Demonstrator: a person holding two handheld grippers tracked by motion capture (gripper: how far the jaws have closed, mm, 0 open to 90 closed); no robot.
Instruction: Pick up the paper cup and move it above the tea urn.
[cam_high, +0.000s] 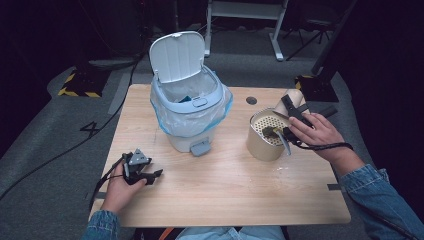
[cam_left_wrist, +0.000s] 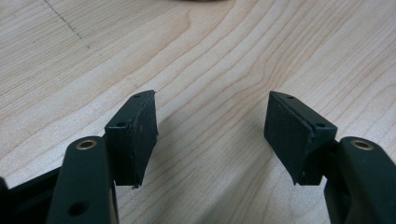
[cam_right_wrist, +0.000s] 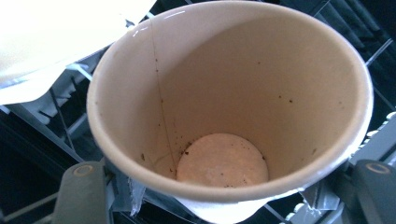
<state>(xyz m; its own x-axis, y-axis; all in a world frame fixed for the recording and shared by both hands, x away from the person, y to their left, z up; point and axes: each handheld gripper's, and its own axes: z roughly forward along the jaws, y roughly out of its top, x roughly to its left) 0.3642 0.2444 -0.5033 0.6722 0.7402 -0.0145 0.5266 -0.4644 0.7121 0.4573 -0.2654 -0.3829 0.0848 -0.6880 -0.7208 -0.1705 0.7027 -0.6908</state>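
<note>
Bin (cam_high: 192, 107) left of strainer pot (cam_high: 265, 135); cup (cam_right_wrist: 229, 102) gripped.

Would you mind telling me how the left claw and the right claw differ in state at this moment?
The left claw is open and empty; the right claw is shut on a beige paper cup. The left claw sits low over the wooden table; the right claw holds its cup tilted by a tan perforated-top canister. Both have black jaws.
</note>
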